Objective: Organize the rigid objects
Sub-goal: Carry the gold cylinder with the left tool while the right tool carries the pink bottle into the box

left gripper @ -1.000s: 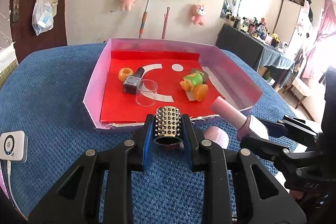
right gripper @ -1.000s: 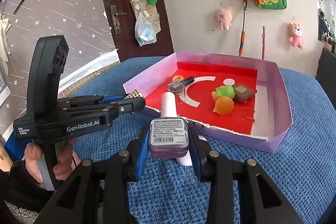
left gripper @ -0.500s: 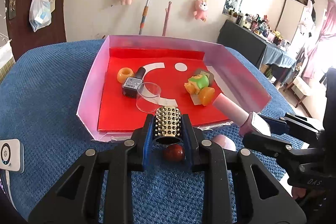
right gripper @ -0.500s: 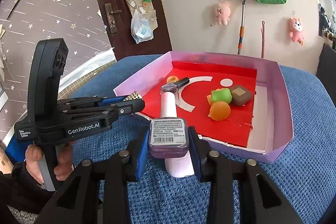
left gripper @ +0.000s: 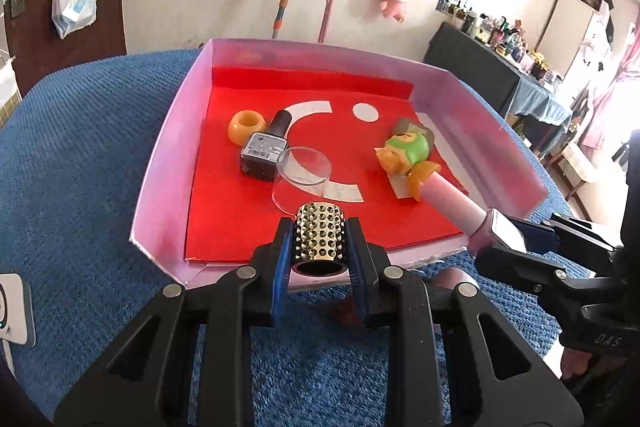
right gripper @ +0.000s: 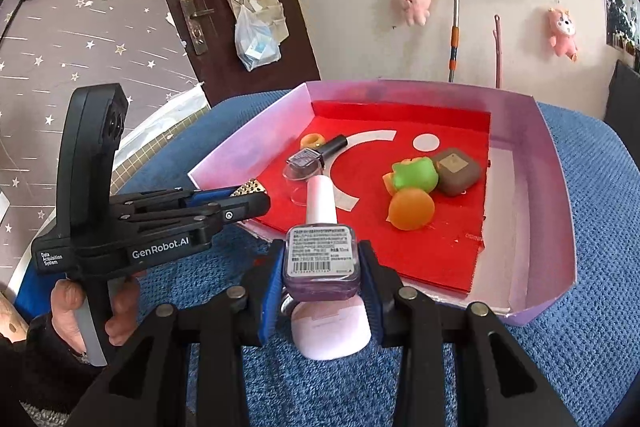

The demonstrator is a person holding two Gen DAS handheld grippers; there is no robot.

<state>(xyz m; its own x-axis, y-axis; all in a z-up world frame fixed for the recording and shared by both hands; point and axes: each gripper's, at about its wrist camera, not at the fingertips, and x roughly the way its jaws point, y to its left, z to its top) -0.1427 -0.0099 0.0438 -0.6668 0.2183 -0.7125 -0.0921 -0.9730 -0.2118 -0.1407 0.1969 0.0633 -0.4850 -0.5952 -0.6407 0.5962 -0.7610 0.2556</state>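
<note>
Left gripper [left gripper: 320, 247] clamped on a gold studded cylinder [left gripper: 319, 235], pinched between both blue pads, open end toward the camera, poised over the near lip of the pink tray [left gripper: 168, 163]. Right gripper [right gripper: 320, 267] clamped on a purple nail polish bottle [right gripper: 320, 259], labelled base toward the camera, pale pink cap [right gripper: 320, 199] reaching over the tray's near edge. On the tray's red floor, left to right: orange ring [left gripper: 247, 125], dark nail polish bottle [left gripper: 266, 151] lying flat, clear cup [left gripper: 302, 179], green and orange toy [left gripper: 408, 155], brown square piece [right gripper: 456, 171], possibly a case. Bare red floor along the near edge and far wall. Under the right gripper, on the blue cloth [right gripper: 580, 347], a pale pink rounded thing [right gripper: 332, 335].
</note>
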